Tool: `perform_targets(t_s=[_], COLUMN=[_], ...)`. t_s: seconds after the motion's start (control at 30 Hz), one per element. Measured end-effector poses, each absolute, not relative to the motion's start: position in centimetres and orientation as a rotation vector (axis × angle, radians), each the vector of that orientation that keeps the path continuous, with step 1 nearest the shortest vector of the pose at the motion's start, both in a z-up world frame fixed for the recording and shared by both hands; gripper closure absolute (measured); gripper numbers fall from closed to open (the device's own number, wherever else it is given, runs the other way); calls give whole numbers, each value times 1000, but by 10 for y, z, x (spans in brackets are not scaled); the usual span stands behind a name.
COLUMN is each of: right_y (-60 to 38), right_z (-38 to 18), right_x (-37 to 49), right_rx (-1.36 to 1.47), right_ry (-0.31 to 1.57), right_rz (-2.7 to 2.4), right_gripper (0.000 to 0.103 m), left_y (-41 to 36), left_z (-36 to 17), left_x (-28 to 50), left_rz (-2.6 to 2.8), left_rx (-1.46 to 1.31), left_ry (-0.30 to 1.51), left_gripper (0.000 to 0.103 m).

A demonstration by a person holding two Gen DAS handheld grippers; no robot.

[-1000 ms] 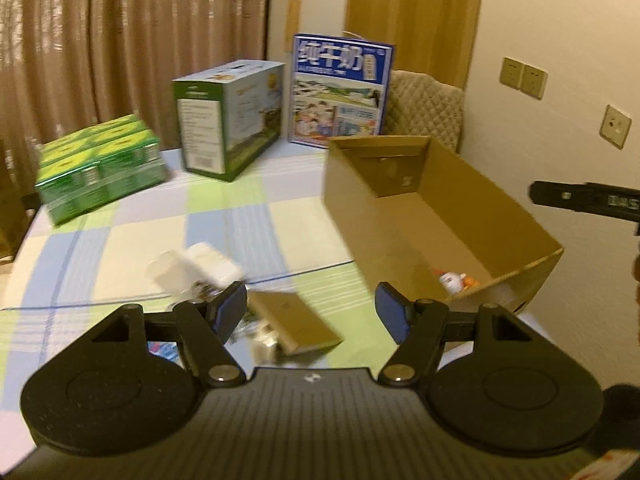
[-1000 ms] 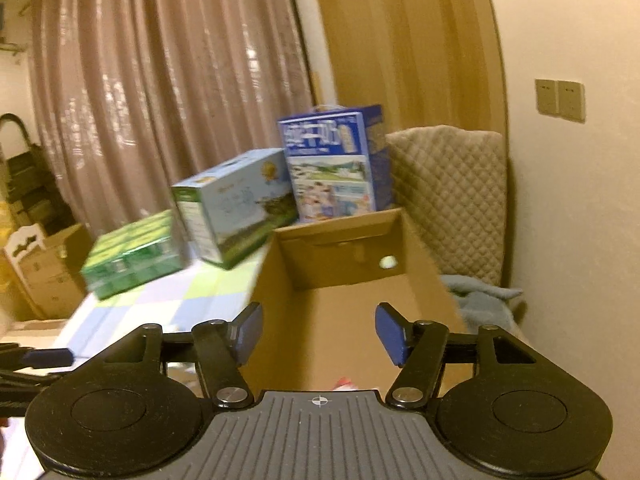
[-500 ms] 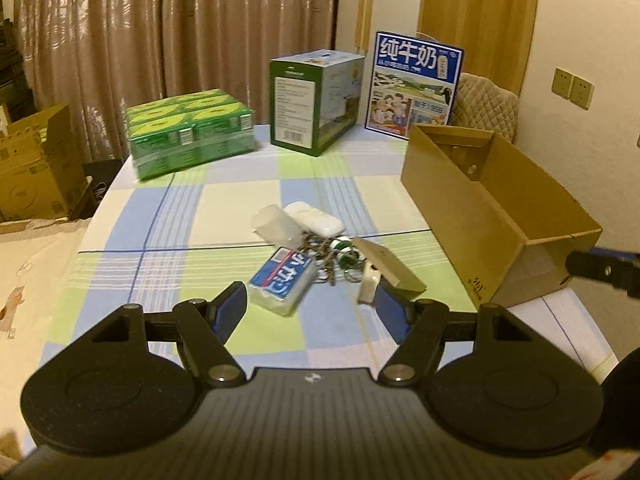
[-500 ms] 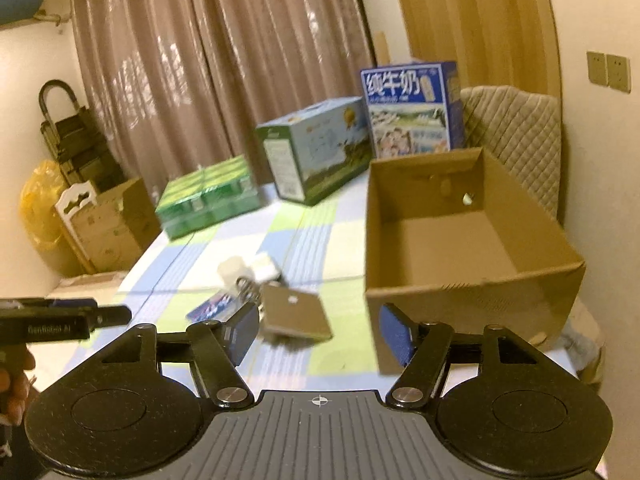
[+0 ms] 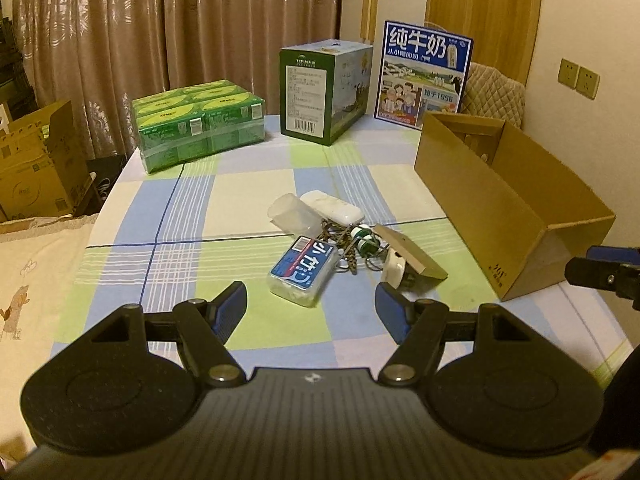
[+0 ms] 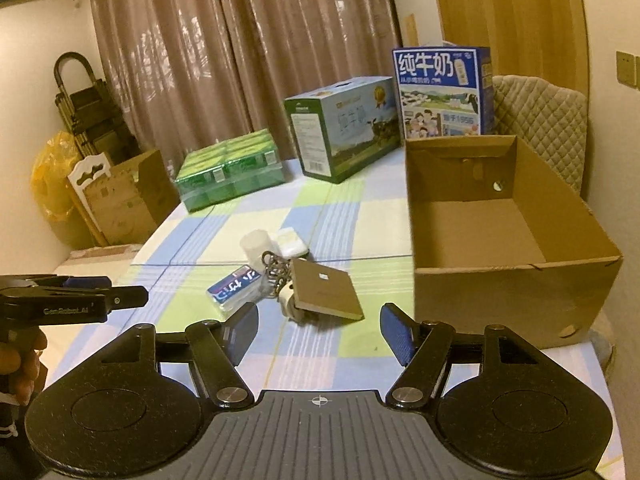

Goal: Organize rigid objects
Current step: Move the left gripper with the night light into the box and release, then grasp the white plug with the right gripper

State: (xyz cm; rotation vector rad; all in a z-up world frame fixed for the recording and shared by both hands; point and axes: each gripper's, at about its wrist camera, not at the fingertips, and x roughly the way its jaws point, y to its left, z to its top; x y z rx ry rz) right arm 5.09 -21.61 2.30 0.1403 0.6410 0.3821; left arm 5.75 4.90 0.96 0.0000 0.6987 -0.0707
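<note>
A small pile lies mid-table: a blue tissue pack (image 5: 303, 273) (image 6: 234, 288), a tan flat box (image 5: 410, 253) (image 6: 325, 290) resting on a white plug (image 5: 393, 269), a key bunch (image 5: 347, 245) (image 6: 276, 268), a white case (image 5: 332, 207) (image 6: 291, 242) and a clear cup (image 5: 289, 213) (image 6: 256, 245). An open cardboard box (image 5: 516, 216) (image 6: 500, 284) stands at the right. My left gripper (image 5: 311, 309) is open and empty, in front of the pile. My right gripper (image 6: 318, 332) is open and empty, near the tan box.
The table has a checked cloth (image 5: 240, 184). At the back stand a green drink pack (image 5: 198, 122) (image 6: 230, 172), a green carton (image 5: 324, 90) (image 6: 344, 128) and a blue milk carton (image 5: 424, 74) (image 6: 442, 92). Cardboard boxes (image 5: 36, 160) sit on the floor at the left. A padded chair (image 6: 540, 120) stands behind the box.
Both grippers have pulled back and away from the cardboard box, so the whole table and the pile now show. Both stay open.
</note>
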Motion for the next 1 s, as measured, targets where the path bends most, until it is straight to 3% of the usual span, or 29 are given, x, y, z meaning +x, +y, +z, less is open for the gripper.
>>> perform_targets(t_s=[0.33,1.0], right_y=[-191,-147], right_z=[-5,-77], right_x=[80,173], right_rx=[125,85], right_ry=[699,787], right_rz=[406,372], right_gripper=[37,24], left_y=[58,72], left_z=[-18,-95], left_x=[93,174], left_rz=[-95,-180], left_rx=[55,116], left_ry=[742,816], left_gripper=[36,37])
